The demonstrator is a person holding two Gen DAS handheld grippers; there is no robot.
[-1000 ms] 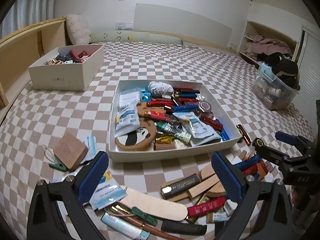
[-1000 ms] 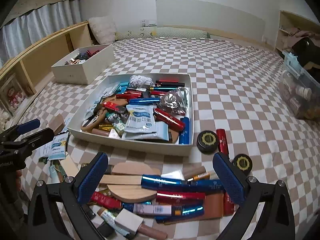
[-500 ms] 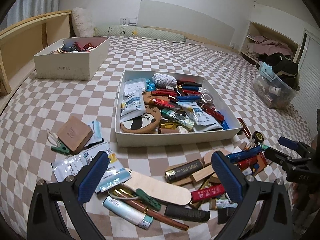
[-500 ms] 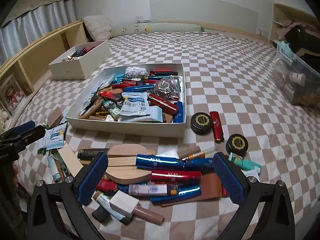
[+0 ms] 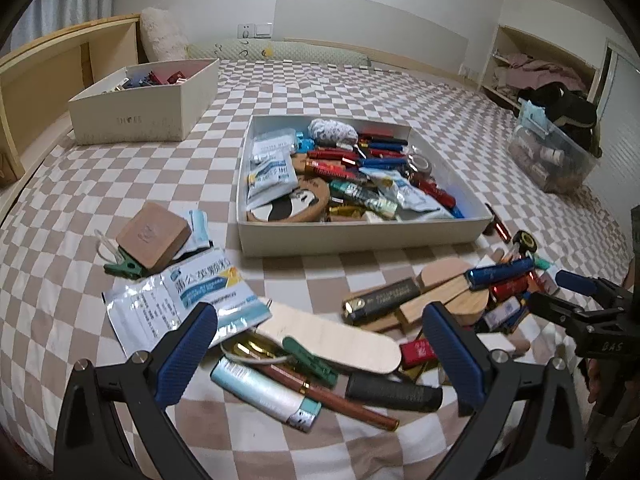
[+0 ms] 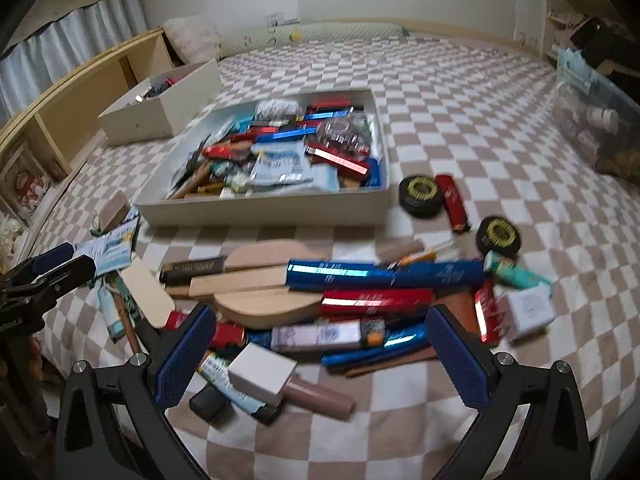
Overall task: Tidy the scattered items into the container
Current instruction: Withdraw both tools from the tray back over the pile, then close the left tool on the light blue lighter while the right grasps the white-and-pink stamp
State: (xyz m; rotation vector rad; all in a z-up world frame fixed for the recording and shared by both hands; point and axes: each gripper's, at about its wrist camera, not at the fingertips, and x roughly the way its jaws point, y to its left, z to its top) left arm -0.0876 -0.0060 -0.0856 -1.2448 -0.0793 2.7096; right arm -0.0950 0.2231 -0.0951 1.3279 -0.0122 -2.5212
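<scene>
**Both grippers drawn back, the pile now fuller in view**

Since a second ago both cameras have pulled back and tipped down, so more of the scattered heap shows. The left gripper (image 5: pixel 320 344) hangs with jaws spread wide and empty above a pale wooden paddle (image 5: pixel 332 340), a green clip (image 5: pixel 310 360) and a teal-capped tube (image 5: pixel 266 394). The right gripper (image 6: pixel 320 344) is likewise released — nothing between its blue pads (image 6: pixel 186 354) — over red and blue tubes (image 6: pixel 376 302) and a small white box (image 6: pixel 260 372). The container (image 5: pixel 360 236), a shallow white tray already crowded, sits just beyond the heap on the checked bedspread (image 5: pixel 80 184). Two black round tins (image 6: pixel 420 194) lie just right of the tray.
</scene>
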